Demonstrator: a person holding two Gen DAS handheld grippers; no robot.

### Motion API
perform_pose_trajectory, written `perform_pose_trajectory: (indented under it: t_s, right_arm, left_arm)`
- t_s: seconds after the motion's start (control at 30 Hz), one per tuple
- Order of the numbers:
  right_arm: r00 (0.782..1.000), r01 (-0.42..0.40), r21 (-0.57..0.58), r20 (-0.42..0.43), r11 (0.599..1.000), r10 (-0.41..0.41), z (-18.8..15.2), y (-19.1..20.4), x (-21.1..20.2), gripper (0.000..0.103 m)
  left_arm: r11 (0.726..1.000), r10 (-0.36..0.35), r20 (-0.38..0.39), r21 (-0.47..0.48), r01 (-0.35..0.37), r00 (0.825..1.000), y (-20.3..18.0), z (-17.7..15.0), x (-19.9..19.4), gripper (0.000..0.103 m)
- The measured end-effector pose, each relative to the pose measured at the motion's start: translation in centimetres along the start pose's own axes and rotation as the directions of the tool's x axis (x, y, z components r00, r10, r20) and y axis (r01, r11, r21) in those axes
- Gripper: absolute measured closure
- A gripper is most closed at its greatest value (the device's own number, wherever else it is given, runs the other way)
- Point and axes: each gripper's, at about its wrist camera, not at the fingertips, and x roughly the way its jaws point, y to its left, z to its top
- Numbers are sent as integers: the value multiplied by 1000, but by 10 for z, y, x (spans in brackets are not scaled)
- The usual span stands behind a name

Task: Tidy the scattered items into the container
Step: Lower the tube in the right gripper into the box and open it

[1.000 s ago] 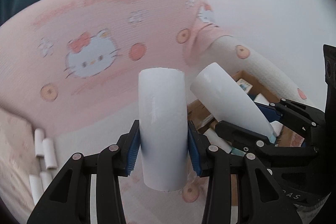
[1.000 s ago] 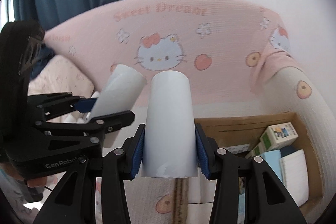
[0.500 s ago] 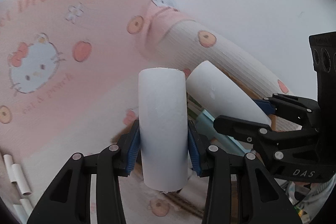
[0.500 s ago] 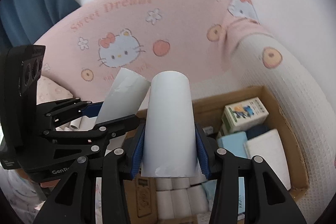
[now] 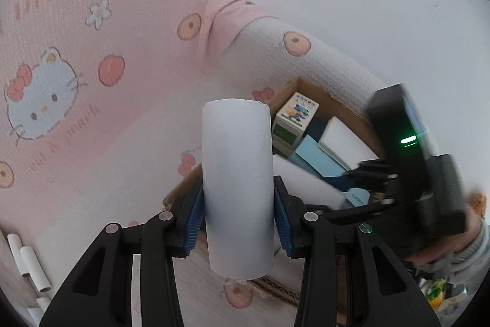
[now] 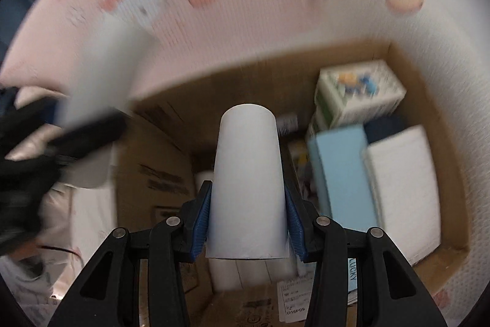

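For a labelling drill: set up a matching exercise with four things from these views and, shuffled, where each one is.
Things:
1. light blue box
2. white roll
3. small white tubes
4. cartoon-printed box

Places:
A. lying on the bedding outside the cardboard box, at the left
B. clamped in the left tongs
C. at the far corner inside the cardboard box
D. between the cartoon-printed box and a white pack

Pairs: 1-D, 2-B, 3-A, 4-C
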Motion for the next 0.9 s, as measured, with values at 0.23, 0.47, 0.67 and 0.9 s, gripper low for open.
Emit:
perform_pose_trajectory:
  t_s: [0.23,0.47,0.67,0.9]
  right_arm:
    - [992,41,5,-117,999,-41,9,-3,37,61]
    - [978,115,-43,-171,992,-121,24,-1,59,61]
    - [954,186,-110,-216,976,-206,30,4,82,61]
    - [919,273,-253,-215,928,-330,27,20,92,61]
  left_arm:
    - [1000,-25,-123,-19,23,992,5,3,24,57]
    - [996,-43,-129,-80,33,991,18,6,26,57]
    - [993,-47,-116,-111,34,992,31,4,20,57]
    - [993,-46,-110,-109,34,993,32,2,20,57]
